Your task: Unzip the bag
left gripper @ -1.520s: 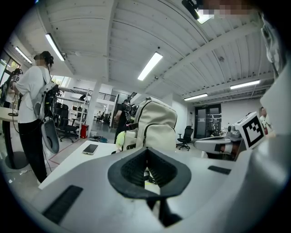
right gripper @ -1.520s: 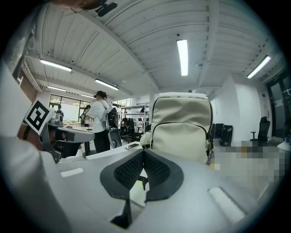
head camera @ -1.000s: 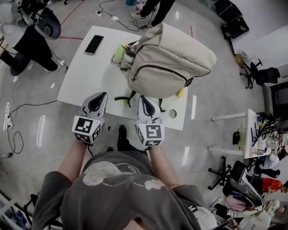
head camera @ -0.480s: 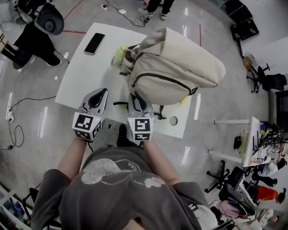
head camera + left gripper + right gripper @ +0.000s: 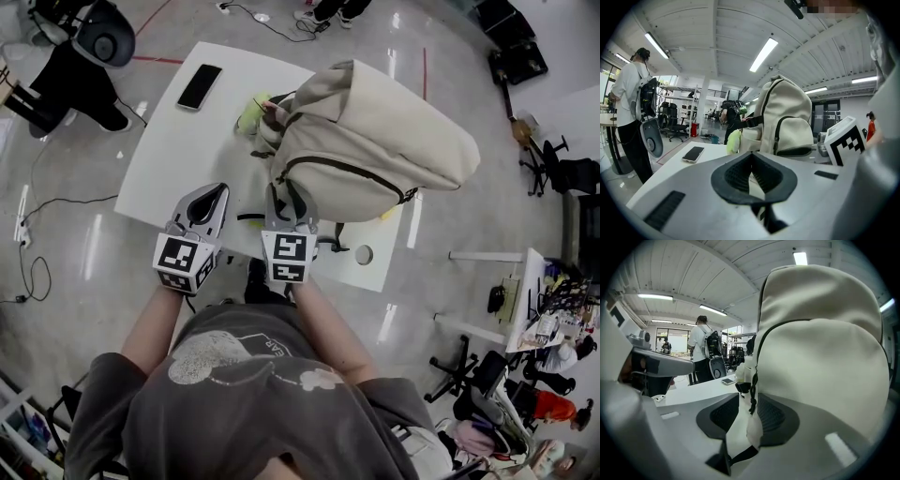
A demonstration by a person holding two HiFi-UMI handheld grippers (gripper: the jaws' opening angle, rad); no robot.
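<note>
A beige backpack [image 5: 375, 141] stands on the white table [image 5: 178, 159], its dark front-pocket zipper [image 5: 347, 169] closed. My right gripper [image 5: 281, 202] is at the bag's lower left corner, and its jaws are opening. Between them hangs a beige strap [image 5: 751, 427] with a black cord [image 5: 752, 390]; the pads do not press on it. The bag [image 5: 825, 357] fills the right gripper view. My left gripper [image 5: 214, 195] hovers shut and empty over the table's near edge, left of the bag [image 5: 785, 122].
A black phone [image 5: 199, 86] lies at the table's far left, and a yellow-green soft thing [image 5: 251, 112] sits beside the bag. A round hole [image 5: 364, 254] is in the table's near right corner. A person [image 5: 630, 103], chairs and floor cables surround the table.
My right gripper has moved left to the bag's lower left corner and its jaws have spread round the strap. The left gripper has hardly moved.
</note>
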